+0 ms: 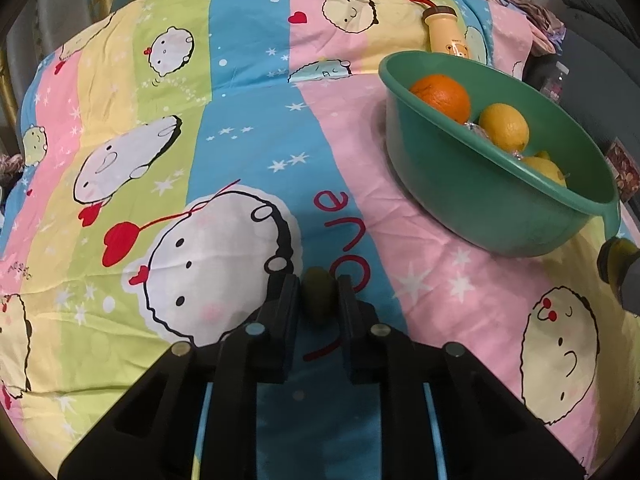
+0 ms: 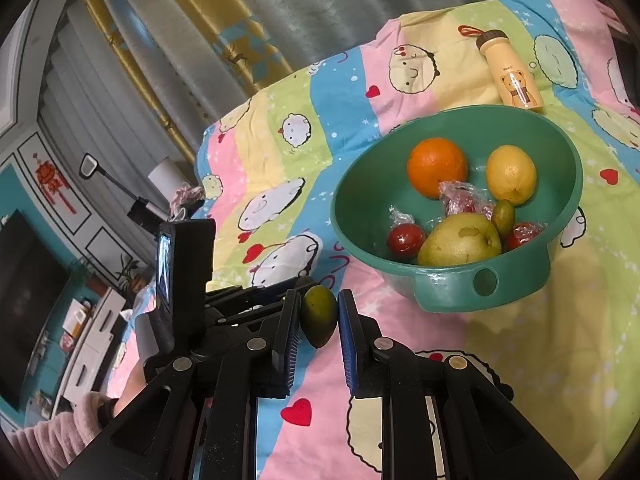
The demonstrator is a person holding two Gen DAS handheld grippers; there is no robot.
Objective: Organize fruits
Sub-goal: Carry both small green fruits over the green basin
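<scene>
In the left wrist view my left gripper [image 1: 319, 280] is shut on a small green fruit [image 1: 318, 300], low over the cartoon-print sheet [image 1: 224, 128]. In the right wrist view my right gripper [image 2: 319, 296] is shut on another small green fruit [image 2: 319, 320], just left of the green bowl [image 2: 452, 276]. The bowl holds an orange [image 2: 437, 166], a lemon [image 2: 511, 174], a pear [image 2: 460, 240], a small green fruit [image 2: 503, 216] and red fruits in clear wrap [image 2: 405, 238]. From the left wrist, the bowl [image 1: 480, 200] sits to the right, showing the orange [image 1: 440, 96] and lemon [image 1: 504, 128].
A cream bottle with a bear print [image 2: 514, 76] lies on the sheet beyond the bowl, also in the left wrist view as a bottle [image 1: 444, 32]. Curtains hang behind the bed. The left gripper's black body [image 2: 184, 280] and a pink sleeve [image 2: 60, 432] fill the left of the right wrist view.
</scene>
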